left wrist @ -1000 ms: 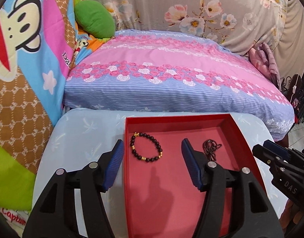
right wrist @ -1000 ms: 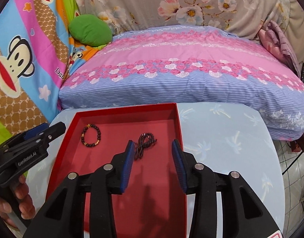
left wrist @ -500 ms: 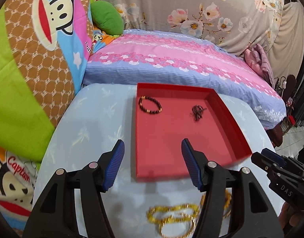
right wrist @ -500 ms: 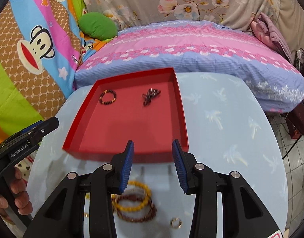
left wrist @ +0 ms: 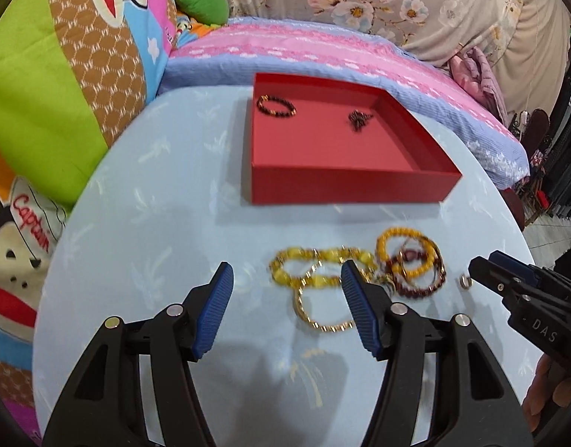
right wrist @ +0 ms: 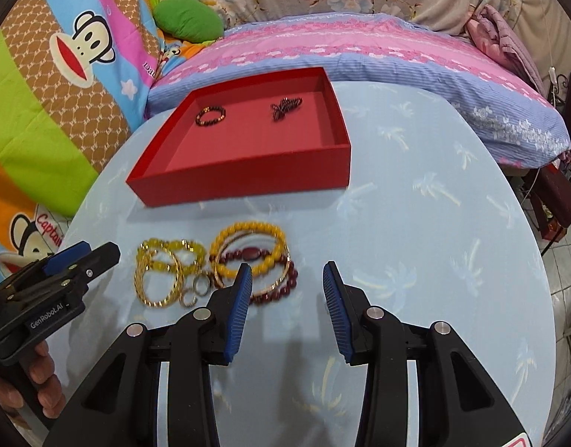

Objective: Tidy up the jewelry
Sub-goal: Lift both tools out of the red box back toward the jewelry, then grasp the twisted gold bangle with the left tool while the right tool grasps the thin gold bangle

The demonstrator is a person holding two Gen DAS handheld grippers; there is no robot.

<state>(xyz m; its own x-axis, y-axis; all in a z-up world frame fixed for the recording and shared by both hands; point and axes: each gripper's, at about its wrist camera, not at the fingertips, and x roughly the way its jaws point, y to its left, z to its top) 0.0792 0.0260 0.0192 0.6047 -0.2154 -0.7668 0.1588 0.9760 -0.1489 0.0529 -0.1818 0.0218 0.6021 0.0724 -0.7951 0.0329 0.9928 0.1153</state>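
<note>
Behind the round, pale blue counter (right wrist: 415, 193) a bed with a pink and blue striped cover (right wrist: 360, 52) is lying against a floral curtain, with a cartoon-monkey blanket (right wrist: 62, 74) and a green cushion (right wrist: 188, 18) piled at the left. I am looking down at a red tray (right wrist: 248, 175) sitting on the far half of the counter; inside it, near its back wall, a dark beaded bracelet (right wrist: 210, 115) is lying to the left and a small dark tangled chain (right wrist: 285, 106) to the right, the two apart from each other. On the near side of the tray, on the bare counter, a heap of jewelry is waiting: a yellow beaded bracelet (right wrist: 248, 249) overlapping a dark red beaded bracelet (right wrist: 278, 287), a gold chain bracelet (right wrist: 157, 279) with chunky yellow beads beside it, and a small ring (right wrist: 201, 284) between them. I am holding my left gripper (left wrist: 285, 298) above the yellow and gold pieces with its jaws spreading wider and nothing pinched between them. My right gripper (right wrist: 287, 287) is hovering with its jaws partly spread and empty, its left finger in front of the red and yellow bracelets. A second small ring (left wrist: 465, 281) is lying alone near the right gripper's tip in the left view.
</note>
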